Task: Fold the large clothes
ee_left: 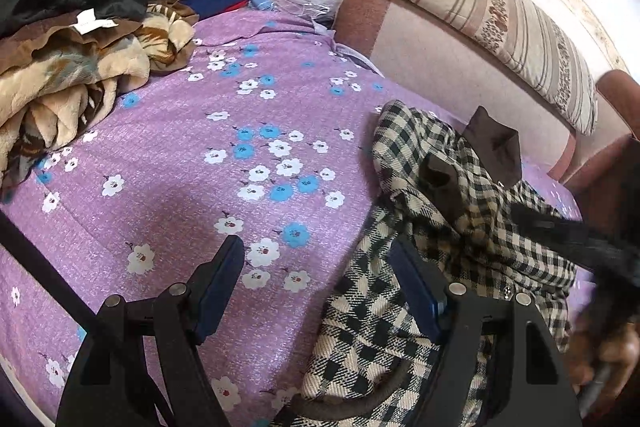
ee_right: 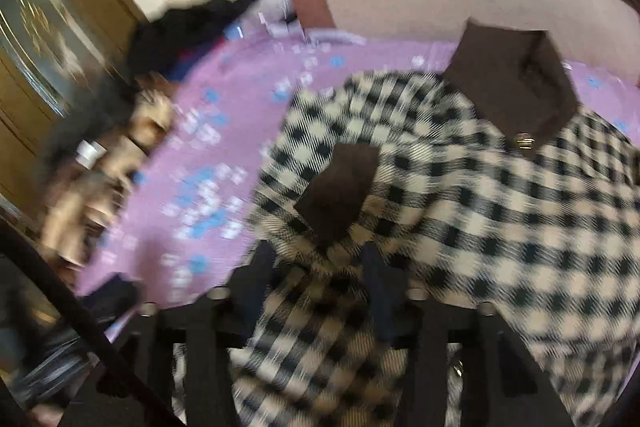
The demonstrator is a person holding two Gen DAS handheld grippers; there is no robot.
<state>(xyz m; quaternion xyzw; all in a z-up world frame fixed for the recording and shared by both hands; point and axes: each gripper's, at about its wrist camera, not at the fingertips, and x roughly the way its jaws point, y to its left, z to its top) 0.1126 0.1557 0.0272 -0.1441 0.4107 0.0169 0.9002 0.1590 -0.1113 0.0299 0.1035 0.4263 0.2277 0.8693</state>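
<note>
The left claw (ee_left: 316, 267) gapes wide over the bed (ee_left: 180, 163), the checked coat (ee_left: 460, 195) touching its right finger; the right claw (ee_right: 316, 267) pinches that coat's fabric.

left tool (ee_left: 316, 283): black arms, blue pads, silver screws; bare skin at four o'clock. right tool (ee_right: 316, 279): black, silver screws.

We see a soft, woolly checked coat (ee_left: 452, 227) with a smooth brown collar (ee_right: 516, 87), on a thin cotton-looking flowered sheet (ee_left: 192, 195).
</note>
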